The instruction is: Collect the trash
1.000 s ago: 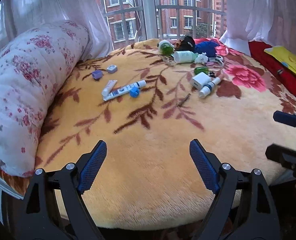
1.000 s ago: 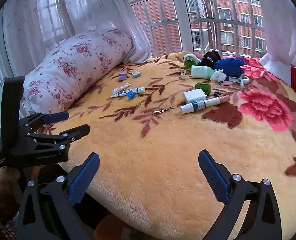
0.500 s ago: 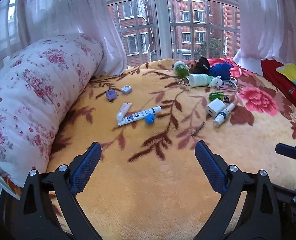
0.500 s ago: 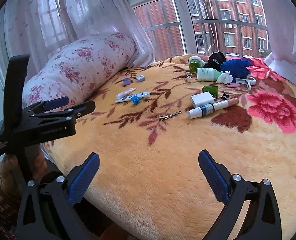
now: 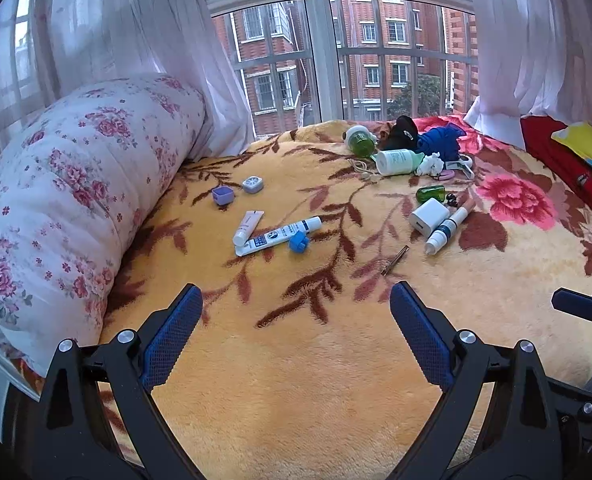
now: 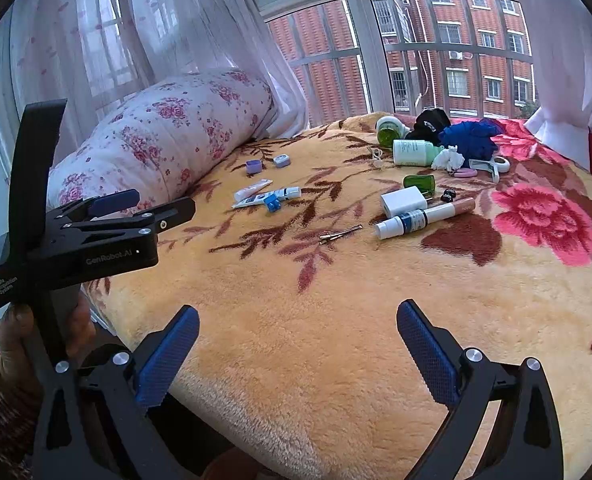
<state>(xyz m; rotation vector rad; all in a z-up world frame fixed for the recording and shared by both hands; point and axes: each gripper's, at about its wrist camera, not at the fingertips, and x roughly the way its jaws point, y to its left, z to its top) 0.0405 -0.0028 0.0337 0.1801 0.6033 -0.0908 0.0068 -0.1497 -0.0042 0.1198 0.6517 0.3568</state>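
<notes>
While both claws hung over the near edge of the bed's yellow flowered blanket (image 5: 296,360), the trash lay scattered farther up it, none of it touched. Left of the white charger block (image 5: 428,217) sat a purple cup (image 5: 222,195) and a small lidded case (image 5: 252,184), close to the flowered bolster (image 5: 76,200). Nearer the block lay a small white tube (image 5: 248,227), touching a longer blue-and-white tube (image 5: 278,236), with a blue cap (image 5: 299,241) just beside that. A thin metal pin (image 5: 394,260) lay below the block, and a white pen-like bottle (image 5: 447,226) lay against its right side. Behind the block were a green vial (image 5: 430,193), a white bottle (image 5: 397,162) and a blue cloth (image 5: 441,142).

The left claw (image 5: 296,312) had just been opening; its jaws stood wide apart with nothing between them. The right claw (image 6: 297,334) was likewise wide apart and empty.
</notes>
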